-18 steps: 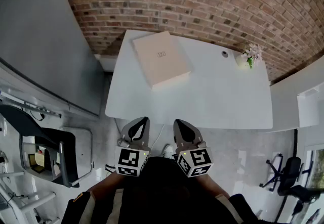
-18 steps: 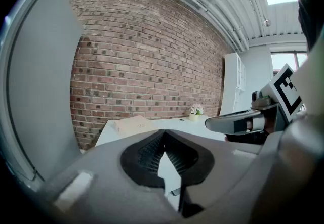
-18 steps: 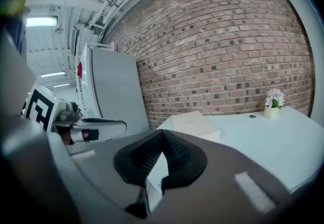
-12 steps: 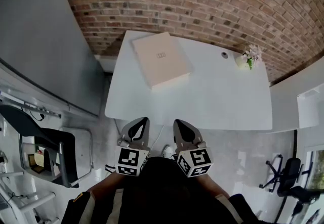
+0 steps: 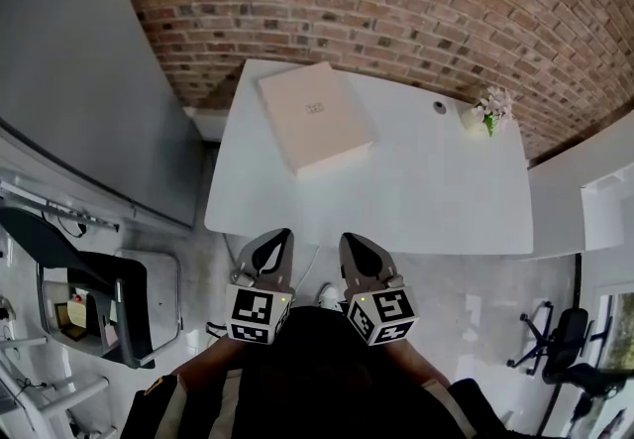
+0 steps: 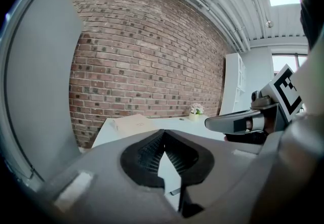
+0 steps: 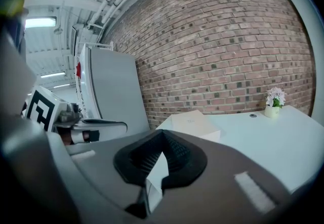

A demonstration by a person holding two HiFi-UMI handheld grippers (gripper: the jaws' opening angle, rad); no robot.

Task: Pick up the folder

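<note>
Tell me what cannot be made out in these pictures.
- Folder: the mark on its cover is too small to read, head view.
- Round thing on the table: too small to identify, head view.
- Table's near part: hidden behind the left gripper, left gripper view.

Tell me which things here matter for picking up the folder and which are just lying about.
For the job: flat cream rectangular folder, far left on the white table; left gripper and right gripper, both short of the table.
Just lying about: small white pot of pale flowers; round grey cable hole.
</note>
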